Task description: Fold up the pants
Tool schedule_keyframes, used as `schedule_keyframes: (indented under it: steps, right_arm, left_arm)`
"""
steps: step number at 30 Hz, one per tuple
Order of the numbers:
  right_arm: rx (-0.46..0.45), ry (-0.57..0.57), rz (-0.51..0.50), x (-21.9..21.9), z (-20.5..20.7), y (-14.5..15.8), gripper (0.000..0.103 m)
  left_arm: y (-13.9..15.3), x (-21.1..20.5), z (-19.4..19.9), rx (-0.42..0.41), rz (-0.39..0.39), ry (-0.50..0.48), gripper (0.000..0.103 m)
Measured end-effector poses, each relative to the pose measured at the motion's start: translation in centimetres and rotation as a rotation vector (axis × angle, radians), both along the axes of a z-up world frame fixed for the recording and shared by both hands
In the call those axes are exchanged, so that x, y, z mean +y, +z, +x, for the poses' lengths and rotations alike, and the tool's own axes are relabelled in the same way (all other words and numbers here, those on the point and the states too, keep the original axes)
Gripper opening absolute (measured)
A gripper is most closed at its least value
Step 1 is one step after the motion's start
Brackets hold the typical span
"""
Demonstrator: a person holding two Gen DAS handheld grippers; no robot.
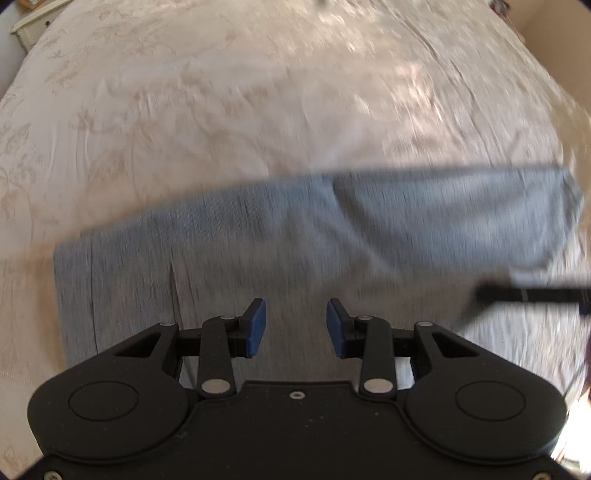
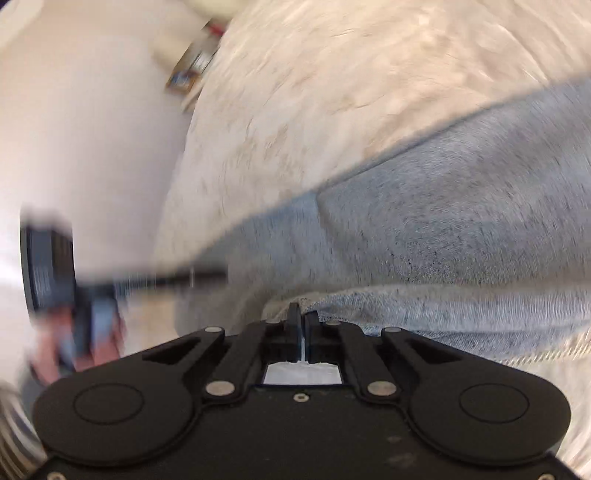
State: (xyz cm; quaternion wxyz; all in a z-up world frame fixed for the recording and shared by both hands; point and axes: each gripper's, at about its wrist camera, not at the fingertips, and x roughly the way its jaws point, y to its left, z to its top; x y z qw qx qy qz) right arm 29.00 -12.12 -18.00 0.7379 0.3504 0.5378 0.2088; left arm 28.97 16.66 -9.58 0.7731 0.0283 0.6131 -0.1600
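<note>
Left to right across the scene. At the far left edge of the left wrist view, a pale nightstand [image 1: 27,27] stands beside the bed [image 1: 221,92], whose cream floral cover serves as the folding surface. The pants [image 1: 332,229], grey knit, lie on that cover as a long band running left to right, already laid flat and apparently doubled leg on leg, with a seam or layer edge visible near the middle. The left gripper [image 1: 295,326] hangs just above the near edge of the band with its blue pads [image 1: 256,326] spread apart and nothing between them; judged from this pose, it is free so that it can take a fresh hold or press the cloth down. Farther right, a dark blurred bar at the frame edge is the other tool entering the view. In the right wrist view, the right gripper [image 2: 303,325] has its fingers drawn together on a raised fold of the pants [image 2: 461,236]; the cloth bunches directly at the fingertips. The hold at this end probably serves to lift it and carry it over the band for the next fold. Both views are blurred by motion, so fine detail of the hem is not legible.
</note>
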Motion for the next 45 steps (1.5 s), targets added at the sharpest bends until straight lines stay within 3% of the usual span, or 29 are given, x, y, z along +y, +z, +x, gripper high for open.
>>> schedule_keyframes:
  steps: [4,6,10,13,15,18,20,22,24,27,30,33,40,41,43,45]
  right_arm:
    - [0.069,-0.006,-0.045,0.3,0.5,-1.0,0.004]
    - [0.111,-0.07,0.022,0.0,0.3,-1.1,0.004]
    - [0.24,-0.227,0.242,-1.5,-1.2,-1.2,0.004]
    - [0.285,-0.167,0.173,-1.2,-3.3,-1.2,0.004]
    - [0.265,-0.138,0.105,-1.1,-4.0,-1.3,0.004]
    - [0.231,-0.169,0.113,-1.6,-4.3,-1.4,0.007]
    - [0.155,-0.135,0.005,-1.6,-4.4,-0.4,0.026]
    - [0.047,-0.039,-0.15,-0.4,-5.3,0.3,0.035]
    - [-0.042,0.083,-0.275,1.2,-6.7,0.3,0.035]
    - [-0.118,0.219,-0.385,3.6,-9.3,-0.2,0.035]
    - [-0.168,0.301,-0.448,5.7,-11.1,-1.0,0.035]
    - [-0.286,0.359,-0.504,7.6,-12.1,-0.8,0.035]
    - [-0.399,0.421,-0.564,11.2,-10.2,-2.5,0.033]
    - [-0.384,0.44,-0.566,11.4,-9.9,-2.8,0.012]
    - [-0.256,0.517,-0.478,11.7,-8.6,-2.8,0.008]
    - [-0.253,0.564,-0.392,10.9,-8.7,-1.3,0.005]
  left_arm:
    - [-0.7,-1.7,-4.1,0.044,-0.076,-0.12,0.045]
    - [-0.9,-2.5,-5.6,0.062,-0.145,-0.148,0.045]
    - [-1.5,-3.2,-6.8,0.08,-0.142,-0.103,0.045]
    - [-1.9,-2.5,-6.5,0.086,-0.1,-0.035,0.045]
    - [-2.2,-1.7,-5.9,0.053,-0.051,0.012,0.045]
    - [-2.7,-0.3,-4.6,0.053,-0.024,0.074,0.045]
    - [-2.9,0.6,-4.2,0.045,-0.011,0.101,0.045]
    - [-3.2,1.0,-3.6,0.042,0.019,0.115,0.045]
    - [-3.8,2.0,-3.9,0.044,0.061,0.135,0.045]
    - [-4.5,3.0,-3.7,0.058,0.121,0.17,0.045]
    - [-4.7,4.9,-3.7,0.065,0.162,0.217,0.045]
    - [-4.9,6.6,-3.6,0.072,0.193,0.261,0.045]
    - [-3.6,8.8,-4.2,0.055,0.212,0.244,0.045]
    - [-2.9,9.0,-4.3,0.046,0.214,0.239,0.045]
    - [-1.5,9.8,-4.5,0.013,0.214,0.232,0.045]
    - [0.0,10.4,-4.0,-0.025,0.207,0.231,0.045]
